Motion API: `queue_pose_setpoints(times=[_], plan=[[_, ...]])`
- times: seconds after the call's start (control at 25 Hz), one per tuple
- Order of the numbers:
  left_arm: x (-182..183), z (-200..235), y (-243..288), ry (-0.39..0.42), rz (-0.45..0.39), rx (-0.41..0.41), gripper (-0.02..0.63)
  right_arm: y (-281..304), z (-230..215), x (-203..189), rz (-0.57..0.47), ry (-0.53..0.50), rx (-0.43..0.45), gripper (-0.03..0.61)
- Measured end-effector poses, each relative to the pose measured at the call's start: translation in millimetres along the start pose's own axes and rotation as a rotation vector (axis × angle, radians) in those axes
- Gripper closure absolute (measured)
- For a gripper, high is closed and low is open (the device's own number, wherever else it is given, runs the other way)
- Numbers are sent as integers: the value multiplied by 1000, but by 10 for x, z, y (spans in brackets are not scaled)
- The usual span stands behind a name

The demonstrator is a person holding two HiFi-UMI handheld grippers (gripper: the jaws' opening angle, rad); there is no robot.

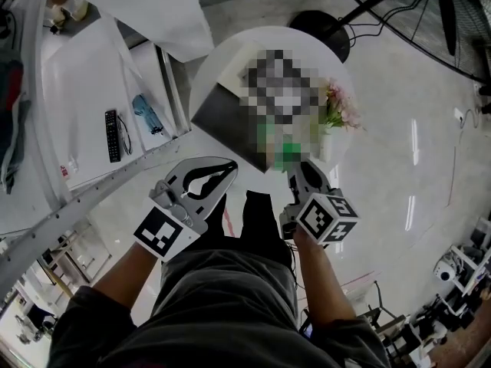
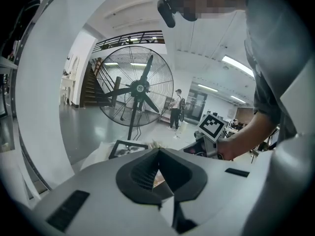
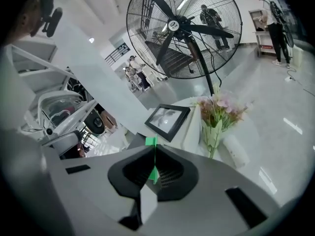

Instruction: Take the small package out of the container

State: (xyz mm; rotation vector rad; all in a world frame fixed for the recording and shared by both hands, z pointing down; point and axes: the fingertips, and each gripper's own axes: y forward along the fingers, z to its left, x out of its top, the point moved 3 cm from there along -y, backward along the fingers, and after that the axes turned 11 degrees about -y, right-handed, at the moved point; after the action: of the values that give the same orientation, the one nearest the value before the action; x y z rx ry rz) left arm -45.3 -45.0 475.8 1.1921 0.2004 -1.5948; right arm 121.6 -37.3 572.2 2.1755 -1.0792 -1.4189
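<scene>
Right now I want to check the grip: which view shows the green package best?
The right gripper view: the green package sits edge-on, pinched between the right hand-held gripper's shut jaws. The head view shows only a green patch at that gripper's tip. The left gripper view shows none of it.

L arm (image 1: 115, 278) & R arm (image 1: 326, 282) reach fwd, side by side. L gripper (image 2: 158, 151): jaws together, tips touching. R gripper (image 3: 151, 149): jaws pinched on thin green packet (image 3: 154, 173).
</scene>
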Motion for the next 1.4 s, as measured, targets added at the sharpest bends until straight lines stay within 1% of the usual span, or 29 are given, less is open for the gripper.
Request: queue_pose_setpoints(times=[0.32, 0.44, 0.64, 0.8, 1.04, 1.4], plan=[[336, -120, -182, 65, -70, -4, 598, -224, 290, 404, -85, -67, 56, 555], [475, -167, -243, 93, -111, -12, 598, -299, 399, 559, -118, -98, 75, 555], [710, -229, -391, 140, -169, -16, 598, -447, 595, 825, -186, -102, 98, 555], [789, -278, -514, 157, -190, -15, 598, -574, 718, 948, -219, -128, 102, 555], [933, -335, -679, 180, -215, -7, 598, -800, 843, 1185, -289, -115, 109, 555], [1253, -451, -837, 232, -271, -13, 598, -1123, 1076, 1602, -406, -171, 138, 555]])
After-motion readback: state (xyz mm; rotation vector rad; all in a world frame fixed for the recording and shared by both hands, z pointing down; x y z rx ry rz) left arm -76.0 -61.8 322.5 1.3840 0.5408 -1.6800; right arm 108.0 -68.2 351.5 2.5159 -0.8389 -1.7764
